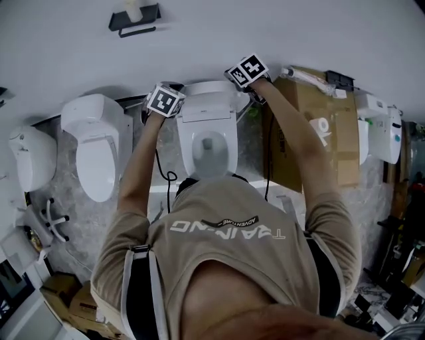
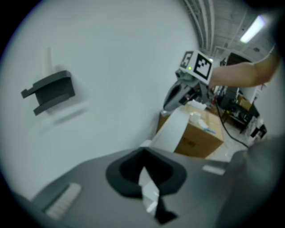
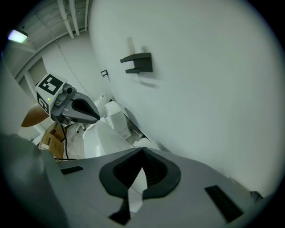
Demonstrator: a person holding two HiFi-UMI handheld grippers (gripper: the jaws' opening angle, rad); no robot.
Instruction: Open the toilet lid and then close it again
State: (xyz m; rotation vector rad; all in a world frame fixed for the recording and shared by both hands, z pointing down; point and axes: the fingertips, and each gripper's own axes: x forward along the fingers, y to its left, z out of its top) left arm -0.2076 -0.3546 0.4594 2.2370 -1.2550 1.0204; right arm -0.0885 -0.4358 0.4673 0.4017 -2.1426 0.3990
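The white toilet (image 1: 207, 147) stands at the wall in front of me, bowl and seat uncovered. Its lid (image 1: 206, 105) is raised towards the wall. My left gripper (image 1: 172, 106) is at the lid's left edge and my right gripper (image 1: 243, 82) at its right edge. In the left gripper view the jaws (image 2: 147, 178) are shut on the thin white lid (image 2: 176, 129), which runs across to the right gripper (image 2: 192, 73). In the right gripper view the jaws (image 3: 138, 178) pinch the same lid (image 3: 104, 142), with the left gripper (image 3: 62, 104) at its far side.
A second toilet (image 1: 96, 146) stands to the left, and another (image 1: 30, 156) further left. A tall cardboard box (image 1: 319, 126) stands close on the right, with a white fixture (image 1: 380, 126) beyond it. A black shelf (image 1: 135, 18) hangs on the wall above.
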